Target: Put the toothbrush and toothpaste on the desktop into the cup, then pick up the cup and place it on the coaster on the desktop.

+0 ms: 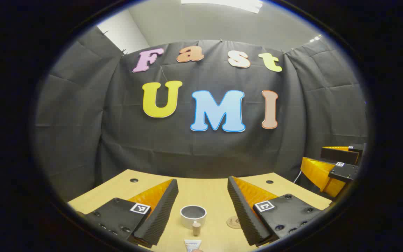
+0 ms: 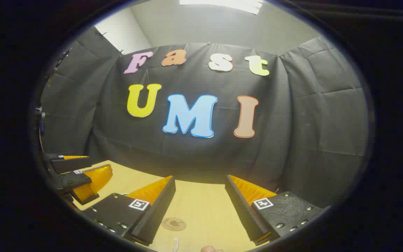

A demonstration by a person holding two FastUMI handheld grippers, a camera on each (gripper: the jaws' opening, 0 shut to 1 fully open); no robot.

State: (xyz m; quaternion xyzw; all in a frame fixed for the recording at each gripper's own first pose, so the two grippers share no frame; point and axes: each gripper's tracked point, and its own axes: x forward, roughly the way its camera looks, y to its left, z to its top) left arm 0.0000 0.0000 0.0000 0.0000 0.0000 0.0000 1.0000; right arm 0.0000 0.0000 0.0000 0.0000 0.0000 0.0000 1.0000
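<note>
Toothpaste lies at six o'clock in your left gripper view, cut off by the lower edge, with a small wooden peg-like piece just beyond it; what that piece is you can't tell. Next out stands the cup, upright on the worktop, between the spread fingers of your left tool, which holds nothing. The coaster sits at about four o'clock from the cup, half hidden by a finger.

In the right gripper view, the toothbrush pokes in at six o'clock, mostly cut off. Your right tool is level over the worktop, spread and empty. The other tool hangs at nine o'clock.
</note>
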